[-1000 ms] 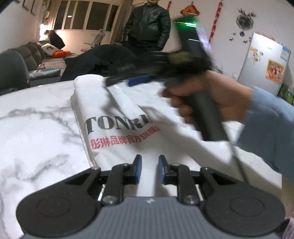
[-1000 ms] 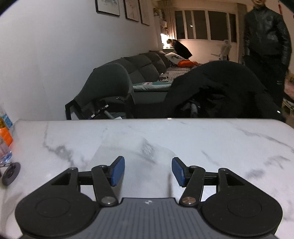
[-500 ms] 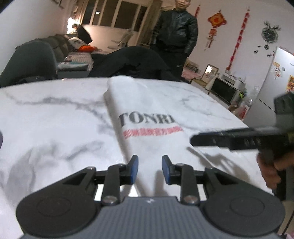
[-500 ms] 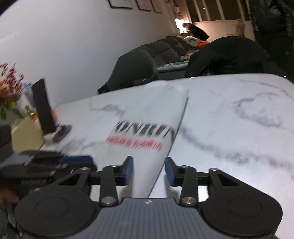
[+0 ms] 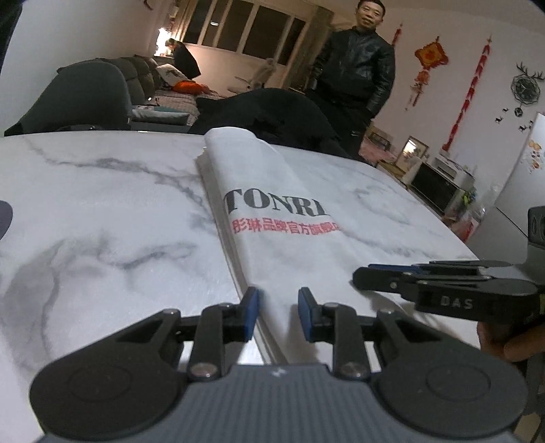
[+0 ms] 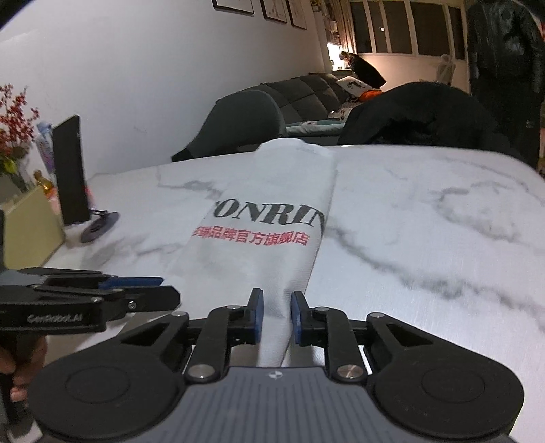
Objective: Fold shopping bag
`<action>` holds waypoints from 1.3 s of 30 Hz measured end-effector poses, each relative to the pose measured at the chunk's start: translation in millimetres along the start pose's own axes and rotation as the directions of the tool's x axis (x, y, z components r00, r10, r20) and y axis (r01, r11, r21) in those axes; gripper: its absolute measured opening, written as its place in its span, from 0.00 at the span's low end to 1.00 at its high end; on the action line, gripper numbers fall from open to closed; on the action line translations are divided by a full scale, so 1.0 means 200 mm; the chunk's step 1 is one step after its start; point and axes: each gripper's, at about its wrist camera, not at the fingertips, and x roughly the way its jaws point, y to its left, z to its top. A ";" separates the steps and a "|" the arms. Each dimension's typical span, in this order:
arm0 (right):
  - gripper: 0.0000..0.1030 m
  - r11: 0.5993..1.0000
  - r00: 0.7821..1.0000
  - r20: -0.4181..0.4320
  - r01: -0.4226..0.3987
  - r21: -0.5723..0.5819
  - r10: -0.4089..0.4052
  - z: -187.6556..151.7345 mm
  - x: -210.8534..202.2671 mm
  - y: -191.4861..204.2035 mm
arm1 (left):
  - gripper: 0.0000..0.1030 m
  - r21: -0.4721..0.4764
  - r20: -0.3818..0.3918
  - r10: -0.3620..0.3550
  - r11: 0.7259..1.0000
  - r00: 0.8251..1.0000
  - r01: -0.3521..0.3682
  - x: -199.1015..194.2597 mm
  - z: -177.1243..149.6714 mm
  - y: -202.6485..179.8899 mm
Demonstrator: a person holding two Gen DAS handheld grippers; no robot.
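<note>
Home living room, grey sofa (image 5: 143,73) upper left, marble table (image 5: 102,211), red hanging decorations (image 5: 430,56) upper right, framed pictures (image 6: 265,8) on wall

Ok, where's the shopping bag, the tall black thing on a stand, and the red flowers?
shopping bag (image 6: 272,191): right wrist view, white cloth above lettering.
black stand-mounted panel (image 6: 69,170): right wrist view, panel face.
red flowers (image 6: 15,117): right wrist view, blossoms.

White walls, grey sofa (image 6: 299,95), dark windows (image 5: 245,32), marble table (image 5: 85,204).

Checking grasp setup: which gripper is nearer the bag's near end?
Roughly equal. Left gripper straddles the shopping bag's near-left edge; right gripper straddles its near-right corner, both open.
</note>
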 end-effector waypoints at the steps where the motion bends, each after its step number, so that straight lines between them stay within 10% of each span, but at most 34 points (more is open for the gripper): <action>1: 0.17 1.000 1.000 0.001 0.009 -0.009 -0.009 0.01 0.01 0.00 | 0.22 0.001 0.004 0.005 1.000 1.000 -0.005 0.01 0.01 -0.01; 8: 0.22 0.999 1.000 0.016 -0.019 0.035 0.018 -0.01 -0.05 -0.06 | 0.47 0.016 0.005 0.008 1.000 1.000 -0.008 -0.01 0.02 -0.02; 16: 0.35 0.992 0.997 0.022 -0.075 0.098 0.073 -0.20 -0.27 -0.08 | 0.47 0.132 0.061 -0.068 0.990 0.996 0.059 -0.21 -0.05 -0.11; 39: 0.35 0.958 0.979 0.019 -0.204 0.201 0.205 -0.49 -0.62 -0.05 | 0.42 0.533 -0.138 -0.321 0.773 0.937 0.344 -0.35 -0.37 -0.52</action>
